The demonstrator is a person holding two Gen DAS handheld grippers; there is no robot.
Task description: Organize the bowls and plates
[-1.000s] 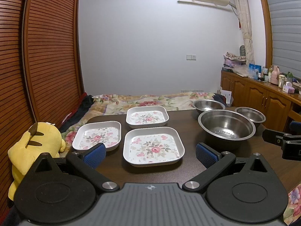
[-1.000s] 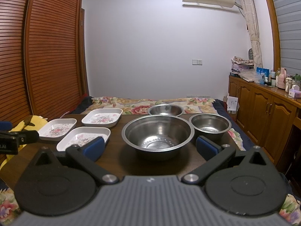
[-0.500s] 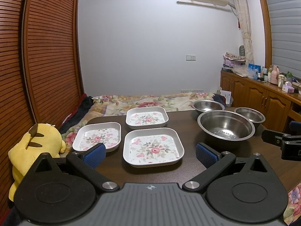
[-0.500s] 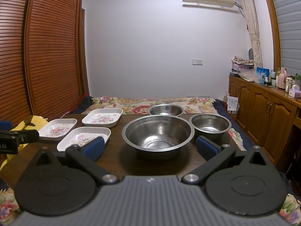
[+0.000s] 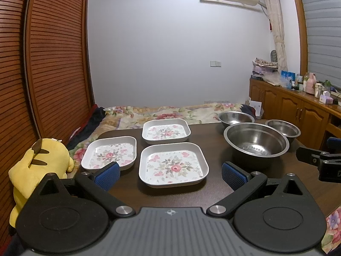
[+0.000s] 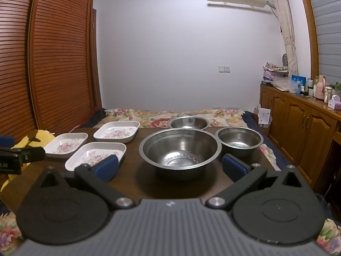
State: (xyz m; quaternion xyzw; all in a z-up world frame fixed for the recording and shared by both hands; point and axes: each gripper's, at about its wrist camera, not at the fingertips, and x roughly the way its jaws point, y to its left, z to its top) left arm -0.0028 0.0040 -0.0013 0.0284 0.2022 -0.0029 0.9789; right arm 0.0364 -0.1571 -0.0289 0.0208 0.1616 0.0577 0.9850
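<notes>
1. My left gripper (image 5: pixel 169 173) hangs low over the near edge of the dark wooden table (image 5: pixel 215 147), level and pointing straight ahead, its blue pads (image 5: pixel 107 172) spread wide with nothing between them. The nearest floral square plate (image 5: pixel 173 166) sits squarely in that gap, a little beyond the tips.
2. My right gripper (image 6: pixel 170 167) is posed the same way, wide and empty, lined up on the large steel bowl (image 6: pixel 180 150).
3. Nothing is stacked yet, as I judge it: three floral plates lie apart on the left, the left-hand plate (image 5: pixel 109 152) and the far plate (image 5: pixel 165 130) among them. Three steel bowls stand on the right, with the small bowl (image 6: pixel 238 139) and the far bowl (image 6: pixel 188 122) behind.
4. Risks: the plate rims are shallow and sloped, so a thin pinch could slip and tip the plate. The steel bowl is slick and curved, so a one-sided grip could let it swing or clang into its neighbours. The left-hand plate lies near the table's edge by the yellow plush toy (image 5: pixel 36 170); a nudge could push it off.
</notes>
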